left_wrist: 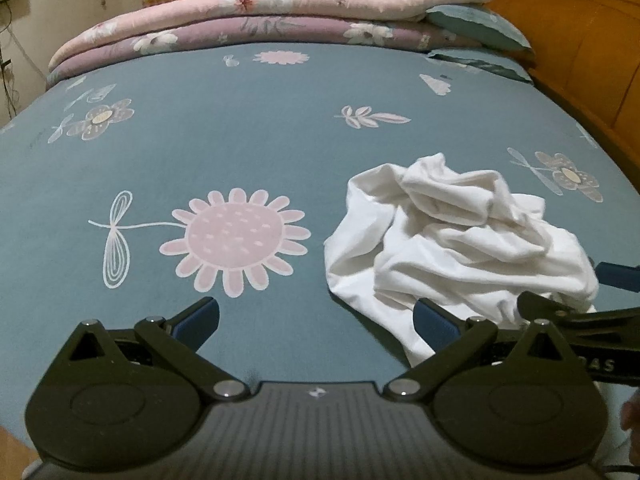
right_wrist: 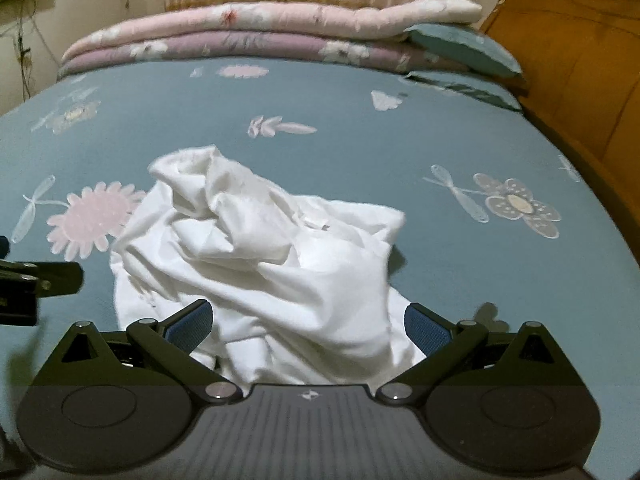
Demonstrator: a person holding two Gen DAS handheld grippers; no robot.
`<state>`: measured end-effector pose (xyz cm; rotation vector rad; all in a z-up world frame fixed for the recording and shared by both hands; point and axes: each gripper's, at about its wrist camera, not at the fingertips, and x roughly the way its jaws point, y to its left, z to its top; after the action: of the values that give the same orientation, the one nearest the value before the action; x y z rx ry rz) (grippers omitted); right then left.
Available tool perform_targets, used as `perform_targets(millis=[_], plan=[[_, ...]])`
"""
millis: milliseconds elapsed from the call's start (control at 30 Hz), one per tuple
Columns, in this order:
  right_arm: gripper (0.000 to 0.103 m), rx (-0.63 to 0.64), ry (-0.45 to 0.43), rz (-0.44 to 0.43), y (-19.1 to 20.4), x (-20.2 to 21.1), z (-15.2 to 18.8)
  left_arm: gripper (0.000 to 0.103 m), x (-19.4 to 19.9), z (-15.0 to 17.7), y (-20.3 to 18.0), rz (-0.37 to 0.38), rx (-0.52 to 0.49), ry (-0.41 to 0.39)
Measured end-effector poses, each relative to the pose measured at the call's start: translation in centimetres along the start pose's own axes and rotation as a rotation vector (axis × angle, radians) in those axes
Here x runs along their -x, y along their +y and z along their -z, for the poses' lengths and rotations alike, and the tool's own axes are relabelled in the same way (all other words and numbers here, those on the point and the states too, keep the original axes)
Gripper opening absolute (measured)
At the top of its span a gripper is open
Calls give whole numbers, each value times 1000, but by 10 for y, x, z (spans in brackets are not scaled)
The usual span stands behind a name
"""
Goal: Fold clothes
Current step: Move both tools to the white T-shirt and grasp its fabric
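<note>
A crumpled white garment [left_wrist: 452, 236] lies in a heap on the blue flowered bedsheet [left_wrist: 240, 140]. My left gripper [left_wrist: 316, 326] is open over bare sheet, its right finger just at the garment's near left edge. In the right wrist view the same white garment [right_wrist: 272, 264] fills the middle. My right gripper [right_wrist: 308, 326] is open, its blue-padded fingers [right_wrist: 424, 330] spread on either side of the heap's near part, low over the cloth. The right gripper's black frame [left_wrist: 580, 312] shows at the right of the left view.
Folded pink and mauve quilts [left_wrist: 256, 20] and two blue pillows [left_wrist: 476, 28] are stacked at the bed's far end. A wooden headboard [left_wrist: 580, 40] runs along the right. The left gripper's frame [right_wrist: 36, 280] pokes in at the left edge.
</note>
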<state>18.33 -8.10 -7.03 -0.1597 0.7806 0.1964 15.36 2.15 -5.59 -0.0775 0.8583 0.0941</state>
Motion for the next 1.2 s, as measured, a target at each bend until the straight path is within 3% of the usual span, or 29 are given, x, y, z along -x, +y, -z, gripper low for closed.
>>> perform_targets(millis=[200,367,567,700,867,967,1200], plan=[[103,-89,-3,9,-31,-11,0,102,-15,-1,-6,-5,-15,21],[103,-137,-26,49,-55,-3,5,102,-15,-11,-25,36,-62,-10],[103,-99,-77,51,-59,22,11,102,-18,-22,-60,189,-151,-61],[103,-77,-94,80,-65,36,21,103,-40,-16,-78,244,-234,-22],[103,-52,-114,40,-65,41,22,103,-62,-6,-56,377,-133,-9],[103,-36,-126,16,-65,45,23,103,-79,-5,-34,484,-35,80],[103,6,-93,-153,-51,14,3,102,-65,-4,-16,485,-148,104]])
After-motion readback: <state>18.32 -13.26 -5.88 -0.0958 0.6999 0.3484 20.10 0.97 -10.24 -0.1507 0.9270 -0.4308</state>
